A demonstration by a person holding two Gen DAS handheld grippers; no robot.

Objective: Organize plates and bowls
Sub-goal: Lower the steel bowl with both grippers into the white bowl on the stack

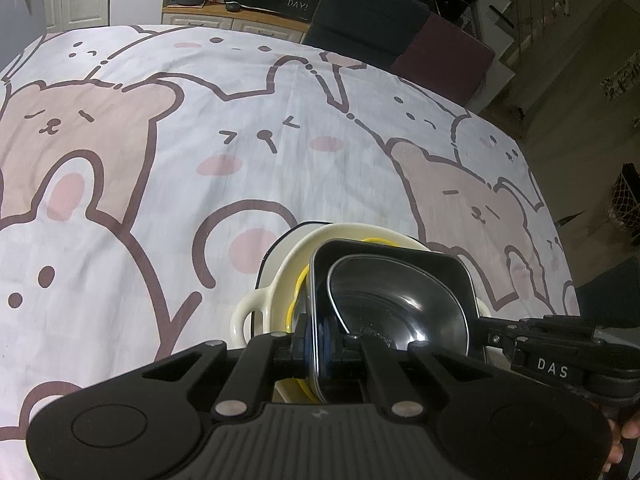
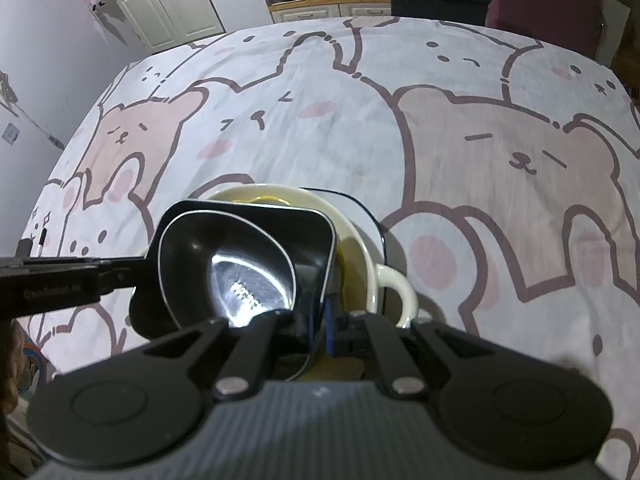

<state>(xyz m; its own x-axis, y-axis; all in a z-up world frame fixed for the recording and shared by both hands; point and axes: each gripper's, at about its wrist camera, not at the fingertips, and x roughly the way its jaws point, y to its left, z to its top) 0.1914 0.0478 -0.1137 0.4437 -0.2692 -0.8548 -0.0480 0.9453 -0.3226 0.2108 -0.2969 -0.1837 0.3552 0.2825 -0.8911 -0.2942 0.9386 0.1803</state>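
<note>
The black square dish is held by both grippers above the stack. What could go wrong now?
1. The left gripper and right gripper each pinch only the thin rim of the black square dish; it might slip or tilt.
2. The metal bowl lies loose inside it and could slide out.
3. Below, the cream bowl already holds a yellow dish; lowering off-centre may knock the stack.

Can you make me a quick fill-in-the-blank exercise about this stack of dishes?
1. The shiny metal bowl sits inside the black ____ dish.
2. The cream dish has a looped ____ on its side.
3. Both grippers' jaws are shut on the black dish's ____.

Missing words: square; handle; rim
</note>
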